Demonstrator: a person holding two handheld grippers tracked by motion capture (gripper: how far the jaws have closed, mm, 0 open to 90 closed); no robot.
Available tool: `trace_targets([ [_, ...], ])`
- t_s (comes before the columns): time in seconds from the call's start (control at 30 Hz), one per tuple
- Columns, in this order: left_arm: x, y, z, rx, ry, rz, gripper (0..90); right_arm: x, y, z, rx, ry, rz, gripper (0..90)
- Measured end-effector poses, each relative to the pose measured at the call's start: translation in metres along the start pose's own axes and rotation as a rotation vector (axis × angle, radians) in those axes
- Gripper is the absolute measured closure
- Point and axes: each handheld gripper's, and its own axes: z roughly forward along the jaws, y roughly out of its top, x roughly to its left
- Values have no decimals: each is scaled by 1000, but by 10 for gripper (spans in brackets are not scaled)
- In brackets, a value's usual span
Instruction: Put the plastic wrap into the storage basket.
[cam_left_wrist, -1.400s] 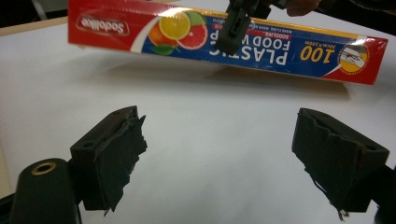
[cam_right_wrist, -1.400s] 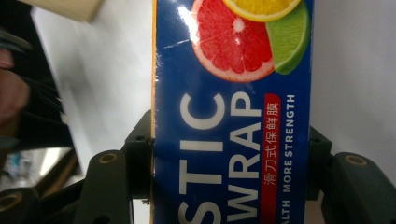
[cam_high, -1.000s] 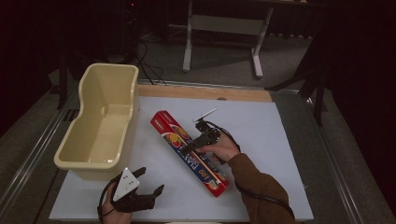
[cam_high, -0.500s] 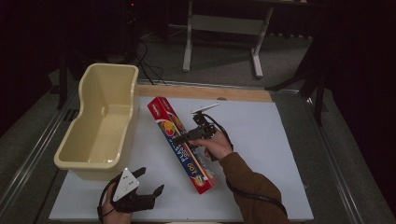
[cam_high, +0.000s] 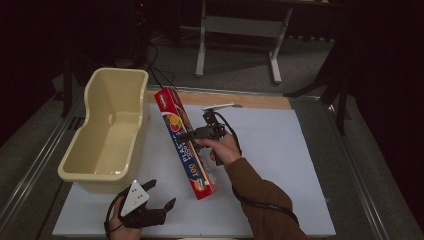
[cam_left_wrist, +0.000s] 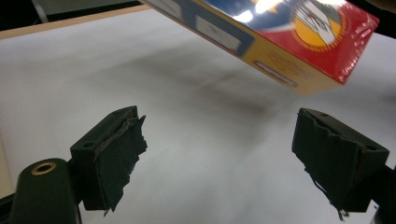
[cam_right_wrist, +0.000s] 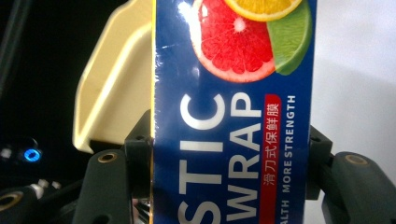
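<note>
the plastic wrap box (cam_high: 186, 142) is clamped across its width by the right gripper (cam_high: 192, 136); in the right gripper view the jaws press both long sides of the box (cam_right_wrist: 233, 140), w/ the beige bin (cam_right_wrist: 116, 88) just behind it. vs a sec ago the box has swung: it lay flat on the white table sheet (cam_high: 280, 150) angled away from the bin, now it's lifted, its far end up near the bin's (cam_high: 107, 135) right rim and the wooden edge strip (cam_high: 225, 98). the left gripper view confirms it's off the surface, the near end of the box (cam_left_wrist: 299, 42) hangs in the air w/ a shadow under it on the sheet.

left gripper (cam_high: 150, 200) sits low near the table's front edge, jaws spread wide, nothing btwn them, well apart from the box.

meaning, imo: pick-up is done and the carry toward the bin is under way. next prob needs the box turned along the bin's long axis, since it's long and could catch on the rim.
</note>
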Motion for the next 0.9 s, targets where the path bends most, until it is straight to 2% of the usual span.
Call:
trace_targets([
  [0.13,-1,0,0,0,1,3,159,4,8,1,-45,24,22,400],
  [0.3,-1,-1,-2,1,0,2,159,6,17,3,-95,60,71,400],
  [0.4,-1,-2,-4,-3,6,-3,159,8,23,5,-108,46,75,400],
  [0.9,-1,-4,-7,-4,5,-5,159,20,44,7,-183,59,106,399],
])
